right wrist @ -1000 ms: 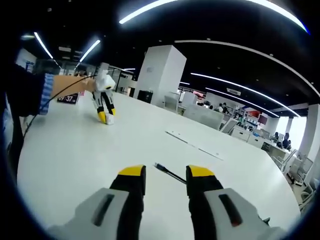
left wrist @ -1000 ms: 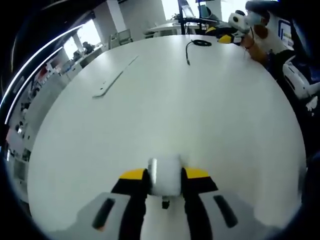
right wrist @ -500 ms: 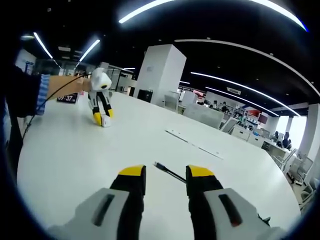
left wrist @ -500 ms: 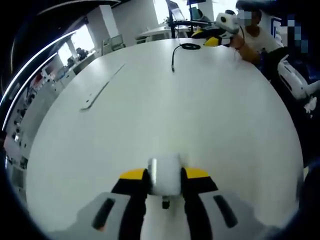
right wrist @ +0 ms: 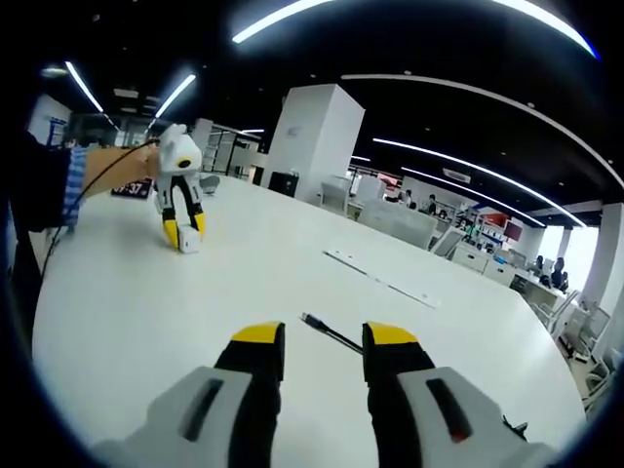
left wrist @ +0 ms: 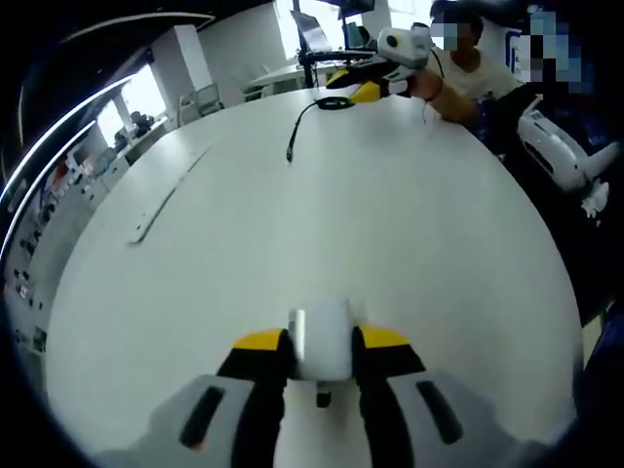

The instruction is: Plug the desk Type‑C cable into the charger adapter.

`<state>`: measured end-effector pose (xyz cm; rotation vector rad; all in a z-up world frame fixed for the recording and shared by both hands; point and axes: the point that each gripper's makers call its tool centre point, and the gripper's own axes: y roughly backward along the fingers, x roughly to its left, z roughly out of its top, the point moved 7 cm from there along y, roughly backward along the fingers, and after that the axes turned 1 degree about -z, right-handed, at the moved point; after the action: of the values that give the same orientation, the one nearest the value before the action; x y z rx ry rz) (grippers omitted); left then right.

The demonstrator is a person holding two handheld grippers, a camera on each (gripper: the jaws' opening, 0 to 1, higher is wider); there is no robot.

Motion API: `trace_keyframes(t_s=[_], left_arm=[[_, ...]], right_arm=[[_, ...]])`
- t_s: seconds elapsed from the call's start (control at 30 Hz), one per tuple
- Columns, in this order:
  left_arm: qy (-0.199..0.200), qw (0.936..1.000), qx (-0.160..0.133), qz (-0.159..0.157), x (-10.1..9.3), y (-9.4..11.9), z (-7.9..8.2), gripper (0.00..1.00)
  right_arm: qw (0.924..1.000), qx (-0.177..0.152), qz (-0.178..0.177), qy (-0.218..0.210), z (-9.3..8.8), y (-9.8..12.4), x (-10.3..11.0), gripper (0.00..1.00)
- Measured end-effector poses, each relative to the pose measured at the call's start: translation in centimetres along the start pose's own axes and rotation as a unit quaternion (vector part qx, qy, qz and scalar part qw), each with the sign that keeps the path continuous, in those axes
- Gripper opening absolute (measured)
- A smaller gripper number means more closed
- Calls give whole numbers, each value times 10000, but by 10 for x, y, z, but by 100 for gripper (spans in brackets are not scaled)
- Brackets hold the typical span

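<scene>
In the left gripper view my left gripper (left wrist: 322, 339) is shut on a white charger adapter (left wrist: 322, 353), held just above the white table (left wrist: 409, 234). Far across the table lies the black Type‑C cable (left wrist: 295, 125), its coil beside my right gripper (left wrist: 363, 90). In the right gripper view my right gripper (right wrist: 324, 336) stands open low over the table, and the cable's plug end (right wrist: 310, 320) lies just ahead of the gap between the jaws. A hand holds the left gripper (right wrist: 180, 239) at the far left, with the adapter in its tips.
A long flat white strip (left wrist: 161, 200) (right wrist: 385, 283) lies on the table to one side of the cable. A person (left wrist: 468, 68) sits at the table's far edge. A white column (right wrist: 312, 146) and office desks stand beyond the table.
The left gripper has carried the adapter leftward in the right gripper view, and the left gripper view has swung with it. The right gripper and the cable have stayed put.
</scene>
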<state>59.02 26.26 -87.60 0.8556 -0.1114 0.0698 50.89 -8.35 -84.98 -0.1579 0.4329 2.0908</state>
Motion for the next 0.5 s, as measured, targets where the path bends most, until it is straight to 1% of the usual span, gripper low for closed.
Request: trace_keyframes(t_s=[0.13,0.2,0.4,0.5], left_arm=[[-39,9999,-70,-86,-12,-2,4,27],[-114,9997,-129,-154,-21,-4,7,27],[-236,9991,-247,-257,-38,-6,13,27],[-231,9987,-341,-300,-44,-7,14,27]], right_arm=[[10000,28,1,2,-1,0,0,32],[10000,36,4,4,-1,-1,0,32],[10000,84,28,18,-2,-2,0,32],[9999,112,55,30,-3,-3,1,32]])
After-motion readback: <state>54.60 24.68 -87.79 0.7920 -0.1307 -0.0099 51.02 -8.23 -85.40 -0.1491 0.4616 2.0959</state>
